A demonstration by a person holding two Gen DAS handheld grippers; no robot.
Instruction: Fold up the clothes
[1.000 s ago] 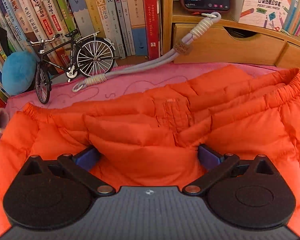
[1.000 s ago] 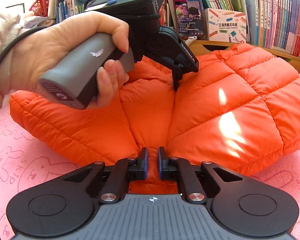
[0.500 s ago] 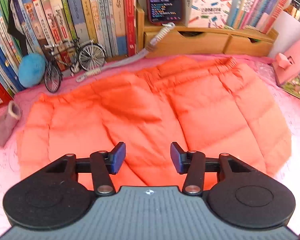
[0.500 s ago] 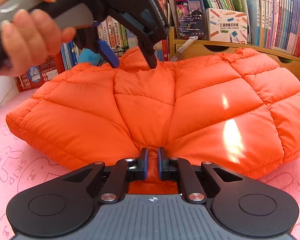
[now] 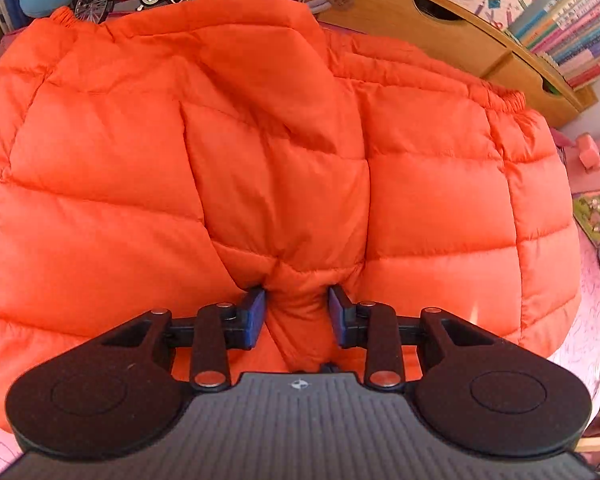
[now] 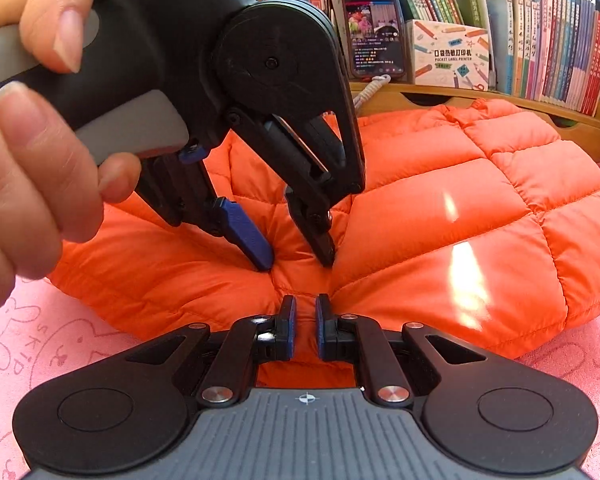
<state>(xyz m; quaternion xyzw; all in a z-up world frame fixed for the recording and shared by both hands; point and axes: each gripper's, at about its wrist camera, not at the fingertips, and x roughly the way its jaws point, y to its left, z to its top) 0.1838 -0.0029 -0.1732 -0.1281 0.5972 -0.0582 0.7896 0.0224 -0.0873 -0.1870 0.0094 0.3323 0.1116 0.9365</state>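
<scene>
Left hand-held gripper (image 5: 296, 312): a second ago it was spread wide deep in the orange padded garment (image 5: 284, 168), then half a second ago it hung above it, holding nothing; now it has come down at the near edge, and its blue pads (image 5: 256, 318) stand on either side of a bunched ridge of fabric, touching or almost touching it. Whether it has bitten yet I cannot tell.

Right hand-held gripper (image 6: 303, 328): unchanged through the last second, pressed nearly together on a thin pleat of the same near edge, fabric showing between its pads.

Spacing: in the right wrist view the left hand-held gripper (image 6: 296, 258) lands just beyond the right one, so both work the same stretch of hem.

Garment: lies puffed and spread on the pink rabbit-print table cover (image 6: 40, 344), its elastic hem (image 5: 504, 98) toward the wooden drawers (image 5: 440, 36) and books (image 6: 556, 40).

Meaning for the task: judged from this, the left has finished repositioning and is setting up a second grip, likely so the near edge can be lifted and turned over. No fold is made yet.

Risk: slick, springy padding may slip from a shallow pinch.
</scene>
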